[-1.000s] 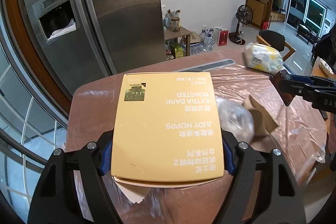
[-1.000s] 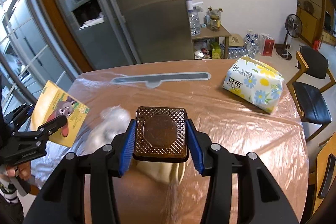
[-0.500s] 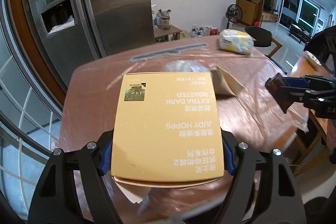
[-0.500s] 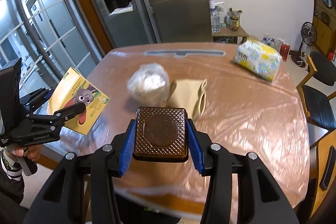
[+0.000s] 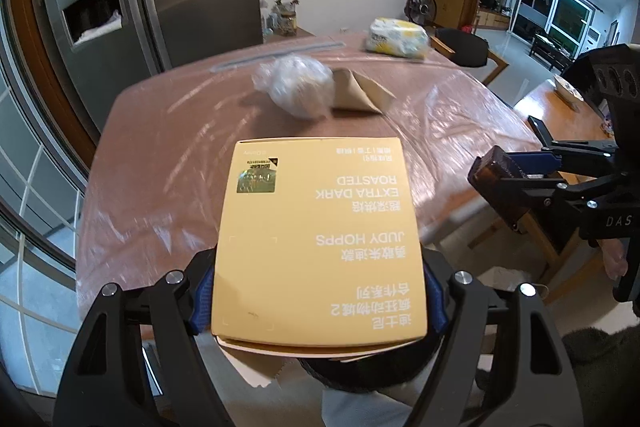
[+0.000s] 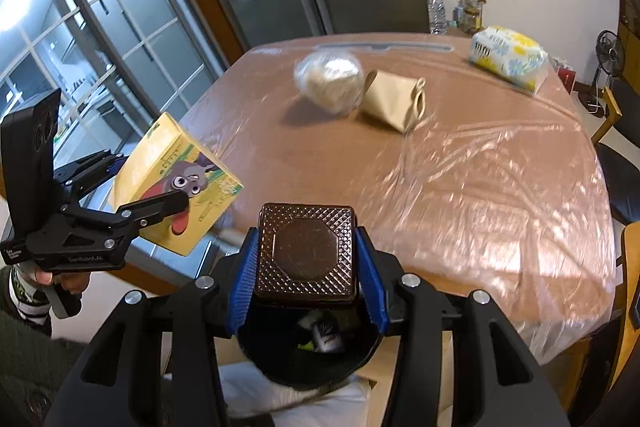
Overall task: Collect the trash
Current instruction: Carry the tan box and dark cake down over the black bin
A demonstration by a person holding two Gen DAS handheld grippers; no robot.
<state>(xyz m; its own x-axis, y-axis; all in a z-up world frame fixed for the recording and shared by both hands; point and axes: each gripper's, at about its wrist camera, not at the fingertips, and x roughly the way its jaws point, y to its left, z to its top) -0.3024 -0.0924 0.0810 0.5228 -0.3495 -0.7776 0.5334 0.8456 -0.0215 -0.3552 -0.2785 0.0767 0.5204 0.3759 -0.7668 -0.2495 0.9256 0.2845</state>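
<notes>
Left wrist view: the left claw (image 5: 318,291) grips a yellow box (image 5: 318,243); a plastic bag (image 5: 298,89) lies on the desk (image 5: 160,147) at 12 o'clock.

Right wrist view: the right claw (image 6: 306,263) clamps a brown tray (image 6: 306,253) above a black bin (image 6: 308,359) at 6 o'clock.

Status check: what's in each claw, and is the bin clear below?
Left claw shut on yellow coffee box. Right claw shut on brown plastic tray, directly over black bin. Bin open, some trash inside. Nothing blocking.
</notes>
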